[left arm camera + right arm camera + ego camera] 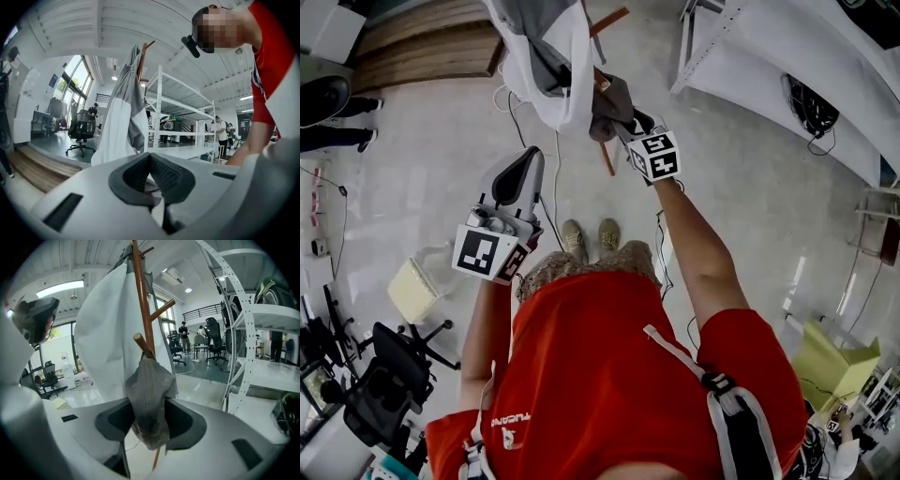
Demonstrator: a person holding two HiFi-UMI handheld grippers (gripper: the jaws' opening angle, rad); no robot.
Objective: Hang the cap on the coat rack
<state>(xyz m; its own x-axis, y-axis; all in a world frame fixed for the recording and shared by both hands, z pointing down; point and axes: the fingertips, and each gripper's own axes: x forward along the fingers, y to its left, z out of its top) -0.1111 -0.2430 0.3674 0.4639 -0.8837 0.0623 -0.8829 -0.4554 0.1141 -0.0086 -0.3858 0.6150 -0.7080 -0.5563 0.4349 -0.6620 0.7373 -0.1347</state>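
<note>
Red short-sleeved shirt (600, 375), with mottled brown shorts (581, 267) and tan shoes (574, 239) beyond the shirt. A grey buckled strap (670, 347) crosses the shirt's right shoulder. Left gripper (525, 164) and right gripper (623, 120): pale grey, with black-and-white marker cubes.

White-and-grey garment (553, 94): hung far centre. White shelving (769, 47): set far right. Wooden platform (422, 42): laid far left. Black office chair (384, 380): placed near left.

Wooden coat rack (142, 301) ahead of the right gripper (628, 124) carries a grey cap (149, 399) on one peg, white garment (105, 333) beyond.
</note>
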